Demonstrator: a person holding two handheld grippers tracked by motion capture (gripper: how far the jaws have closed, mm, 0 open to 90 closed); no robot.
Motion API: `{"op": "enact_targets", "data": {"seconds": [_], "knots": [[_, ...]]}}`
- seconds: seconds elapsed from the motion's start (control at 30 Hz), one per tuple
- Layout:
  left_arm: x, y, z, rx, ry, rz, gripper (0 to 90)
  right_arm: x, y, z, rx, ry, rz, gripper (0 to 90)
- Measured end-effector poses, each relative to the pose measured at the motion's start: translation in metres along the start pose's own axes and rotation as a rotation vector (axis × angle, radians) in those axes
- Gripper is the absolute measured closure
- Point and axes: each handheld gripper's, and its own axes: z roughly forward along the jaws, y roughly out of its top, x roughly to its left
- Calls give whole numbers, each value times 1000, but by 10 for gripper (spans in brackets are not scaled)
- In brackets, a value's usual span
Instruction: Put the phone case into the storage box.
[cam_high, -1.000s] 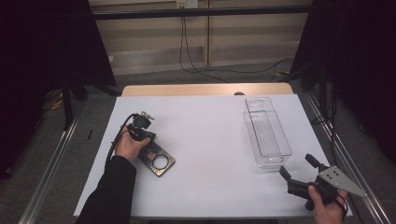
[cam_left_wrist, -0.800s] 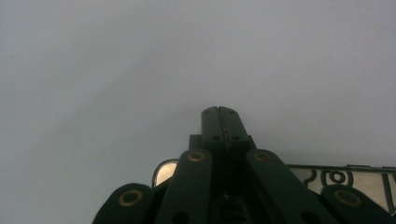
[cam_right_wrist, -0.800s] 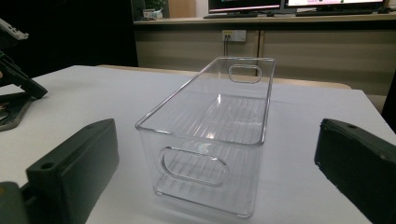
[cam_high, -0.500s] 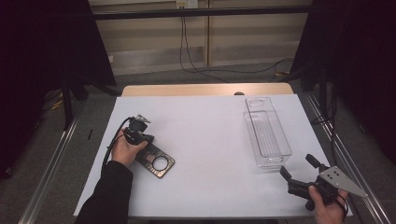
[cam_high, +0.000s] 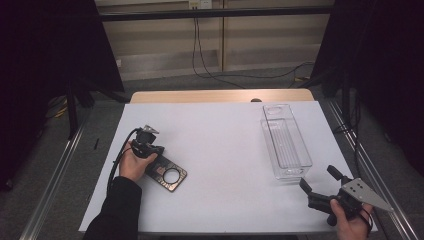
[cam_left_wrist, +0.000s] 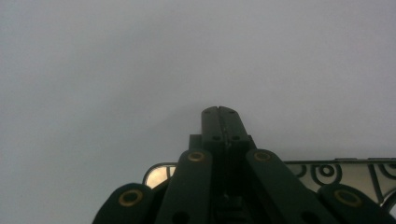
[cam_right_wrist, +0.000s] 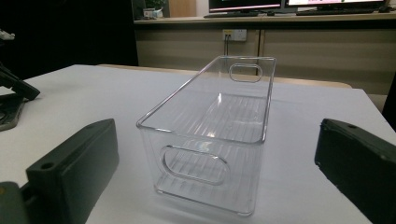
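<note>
The high view looks forward and down from above the person's side, taking in the whole white tabletop (cam_high: 220, 145) from some way off. The left gripper view rides low on the left tongs (cam_left_wrist: 219, 122), aimed close along the shut jaws at the bare tabletop, with a patterned metal plate (cam_left_wrist: 345, 175) beneath it. The right gripper view sits near table level on the right tongs (cam_right_wrist: 210, 154), facing the clear plastic bin (cam_right_wrist: 210, 135) between its parted jaws. The high view also shows the bin (cam_high: 286, 142) and the plate (cam_high: 167, 175).
</note>
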Motion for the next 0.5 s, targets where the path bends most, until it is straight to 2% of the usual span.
{"op": "enact_targets", "data": {"seconds": [0.2, 0.3, 0.33, 0.47, 0.5], "knots": [[2, -6, -4, -6, -13, -3, 900, 1, 0, 0, -1, 1, 0, 0], [4, -8, -7, -7, -24, -16, 900, 1, 0, 0, 1, 3, 0, 0], [7, -11, -8, -11, -42, -32, 900, 1, 0, 0, 1, 3, 2, 0], [8, -14, -11, -13, -37, -24, 900, 0, 0, 0, 0, 3, 1, 0], [7, -15, -11, -15, -25, -24, 900, 0, 0, 0, 0, 3, 1, 0]]}}
